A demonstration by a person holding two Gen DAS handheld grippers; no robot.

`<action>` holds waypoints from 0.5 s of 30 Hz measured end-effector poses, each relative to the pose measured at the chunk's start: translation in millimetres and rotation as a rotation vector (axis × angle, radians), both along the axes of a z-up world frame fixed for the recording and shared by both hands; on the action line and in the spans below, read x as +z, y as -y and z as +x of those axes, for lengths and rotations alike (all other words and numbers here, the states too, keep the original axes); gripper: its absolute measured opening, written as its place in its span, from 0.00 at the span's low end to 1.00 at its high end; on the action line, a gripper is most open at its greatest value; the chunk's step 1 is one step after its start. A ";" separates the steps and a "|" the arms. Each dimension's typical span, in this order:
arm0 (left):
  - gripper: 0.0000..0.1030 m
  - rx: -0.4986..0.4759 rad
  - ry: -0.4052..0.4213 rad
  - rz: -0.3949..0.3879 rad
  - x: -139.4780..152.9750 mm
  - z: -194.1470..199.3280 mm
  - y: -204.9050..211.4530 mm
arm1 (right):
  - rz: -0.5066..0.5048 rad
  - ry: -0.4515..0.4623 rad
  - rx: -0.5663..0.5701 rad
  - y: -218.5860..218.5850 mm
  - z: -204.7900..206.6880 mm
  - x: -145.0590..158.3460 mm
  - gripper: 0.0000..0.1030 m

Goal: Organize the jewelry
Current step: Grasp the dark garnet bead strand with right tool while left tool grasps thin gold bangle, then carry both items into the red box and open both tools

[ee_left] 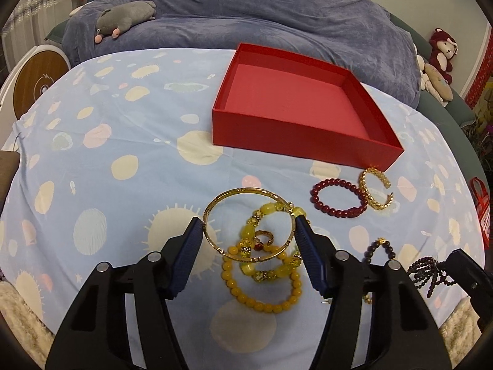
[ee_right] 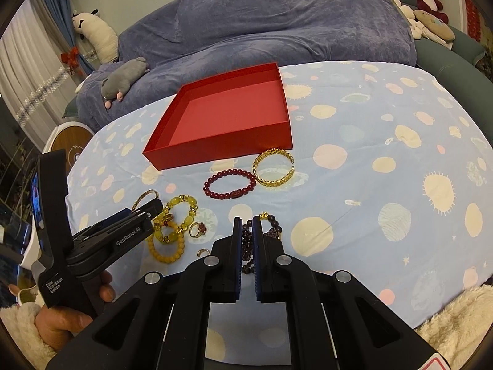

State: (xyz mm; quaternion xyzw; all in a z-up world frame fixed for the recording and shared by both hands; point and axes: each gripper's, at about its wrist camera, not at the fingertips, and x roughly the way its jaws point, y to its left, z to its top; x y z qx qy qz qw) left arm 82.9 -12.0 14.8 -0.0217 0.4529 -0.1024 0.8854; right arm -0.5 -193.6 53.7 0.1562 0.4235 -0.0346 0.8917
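Observation:
My left gripper (ee_left: 249, 228) has a pad pressed on each side of a thin gold bangle (ee_left: 243, 190), held over a yellow-green bead bracelet (ee_left: 268, 208), a yellow bead bracelet (ee_left: 262, 303) and a ring (ee_left: 265, 236). My right gripper (ee_right: 246, 222) is shut on a dark purple bead bracelet (ee_right: 245, 246), whose strands hang from it in the left wrist view. A red bead bracelet (ee_right: 235, 193) and a gold cuff (ee_right: 265, 182) lie just in front of the empty red box (ee_right: 222, 151).
The table wears a blue spotted cloth (ee_right: 369, 160). A dark bead bracelet with a gold charm (ee_left: 382, 243) and a red-stone ring (ee_right: 198, 228) lie near the grippers. A blue-covered sofa (ee_left: 277, 15) with plush toys stands behind. A hand (ee_right: 61, 317) holds the left gripper.

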 end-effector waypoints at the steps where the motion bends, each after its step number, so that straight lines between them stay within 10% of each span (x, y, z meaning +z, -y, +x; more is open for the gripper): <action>1: 0.57 -0.002 0.005 -0.002 5.7 -1.1 -0.9 | 0.000 0.007 0.002 1.2 -0.6 4.1 0.06; 15: 0.57 -0.084 0.058 0.023 71.6 51.3 12.2 | 0.007 0.075 0.058 36.0 71.5 60.1 0.06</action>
